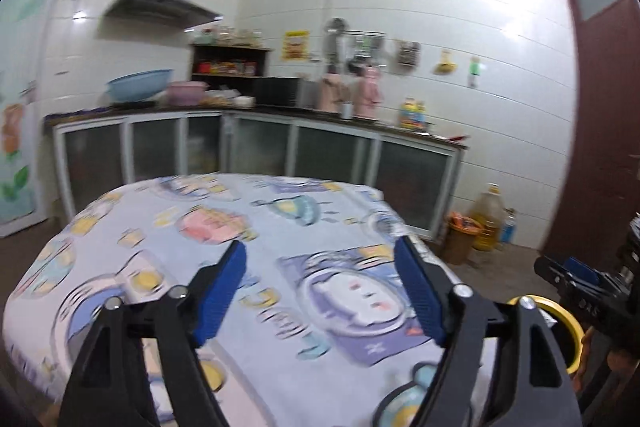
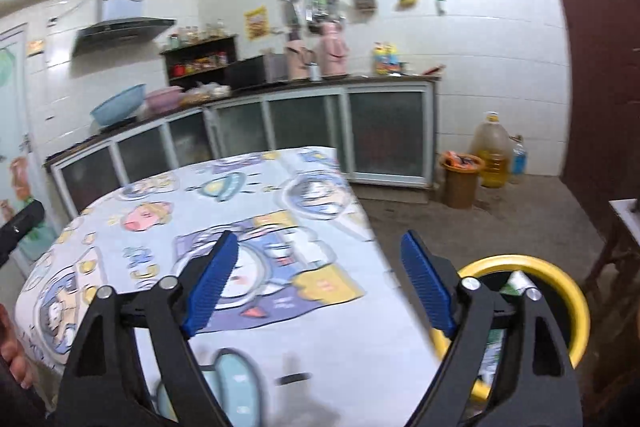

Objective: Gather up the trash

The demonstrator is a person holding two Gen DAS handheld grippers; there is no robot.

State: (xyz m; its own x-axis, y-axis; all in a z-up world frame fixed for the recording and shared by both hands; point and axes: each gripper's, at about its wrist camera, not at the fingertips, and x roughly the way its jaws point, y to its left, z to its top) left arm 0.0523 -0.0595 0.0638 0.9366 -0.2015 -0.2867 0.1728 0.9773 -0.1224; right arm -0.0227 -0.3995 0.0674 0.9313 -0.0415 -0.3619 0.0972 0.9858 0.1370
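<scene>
Left wrist view: the left gripper (image 1: 320, 291) hangs over the tabletop with the blue cartoon cloth (image 1: 168, 227). Its jaws stand wide apart with nothing between them. The round yellow-rimmed trash bin (image 1: 568, 327) sits by the tabletop's right edge.

Right wrist view: the right gripper (image 2: 316, 283) has its jaws apart and empty too. The yellow-rimmed bin (image 2: 560, 291) holds some trash, low on the right.

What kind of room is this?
Most likely a home kitchen: a range hood on the tiled wall, a counter with glass-front cabinets below, and a big bottle of cooking oil on the floor.
</scene>
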